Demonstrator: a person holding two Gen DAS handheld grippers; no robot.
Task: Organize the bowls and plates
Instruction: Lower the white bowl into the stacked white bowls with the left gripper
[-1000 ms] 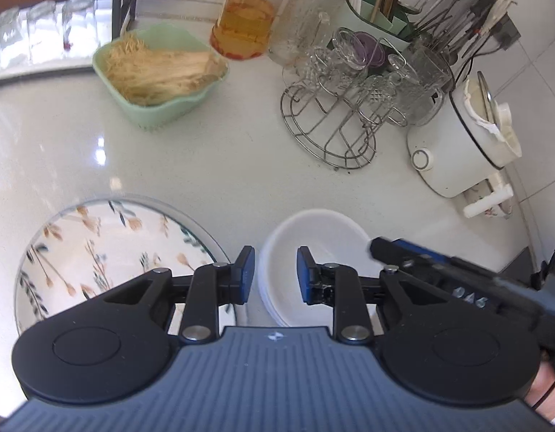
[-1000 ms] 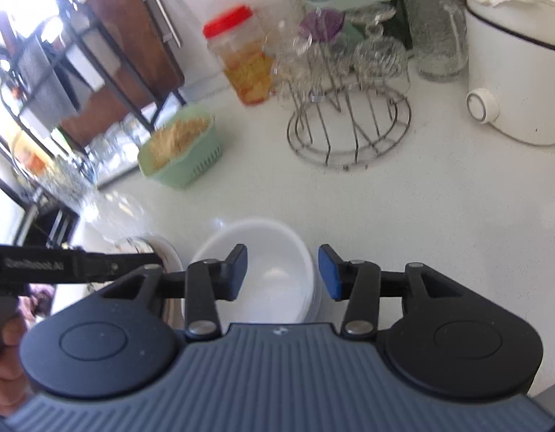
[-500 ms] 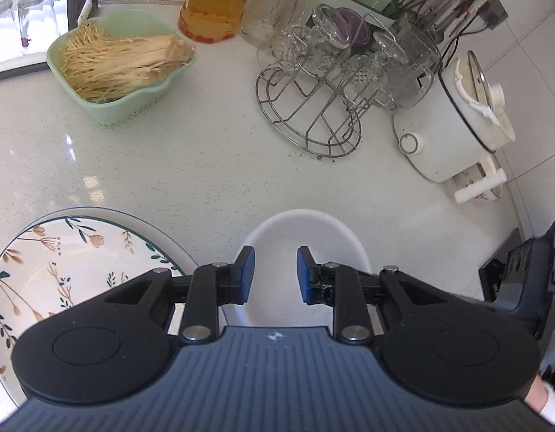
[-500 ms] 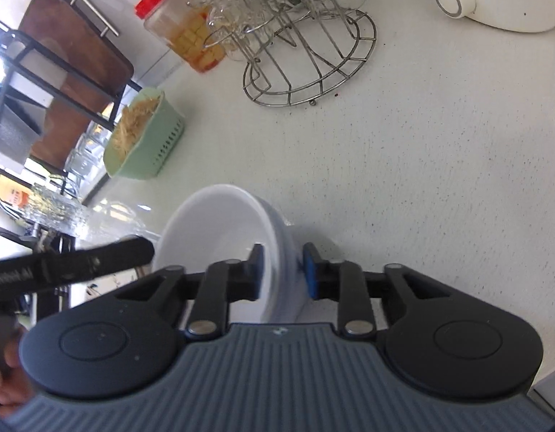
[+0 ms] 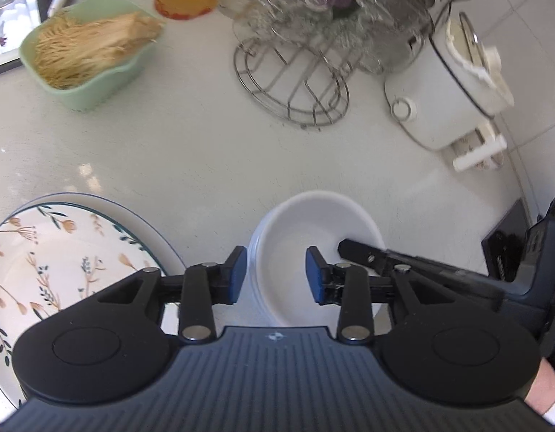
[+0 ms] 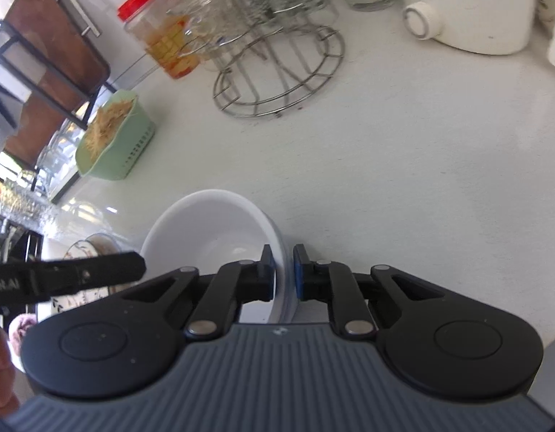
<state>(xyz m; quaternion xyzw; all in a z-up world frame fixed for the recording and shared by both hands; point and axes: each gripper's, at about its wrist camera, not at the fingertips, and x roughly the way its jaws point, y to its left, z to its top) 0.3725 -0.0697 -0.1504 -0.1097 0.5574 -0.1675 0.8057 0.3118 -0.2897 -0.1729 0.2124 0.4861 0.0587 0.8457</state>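
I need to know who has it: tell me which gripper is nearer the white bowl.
Right. The right gripper pinches the white bowl's rim. The left gripper is open at its opposite edge, not touching.

bowls (image 5: 313, 230) right of plate (image 5: 61, 252), rack (image 5: 295, 82) behind

Quick tally from us: we've got two claws, the left claw (image 5: 275, 275) and the right claw (image 6: 281, 273), plus one stack of white bowls (image 5: 309, 230) and one floral plate (image 5: 57, 248). Also one green basket (image 5: 86, 57), one wire rack (image 5: 291, 82), one red-lidded jar (image 6: 162, 43), one white cooker (image 5: 446, 86).
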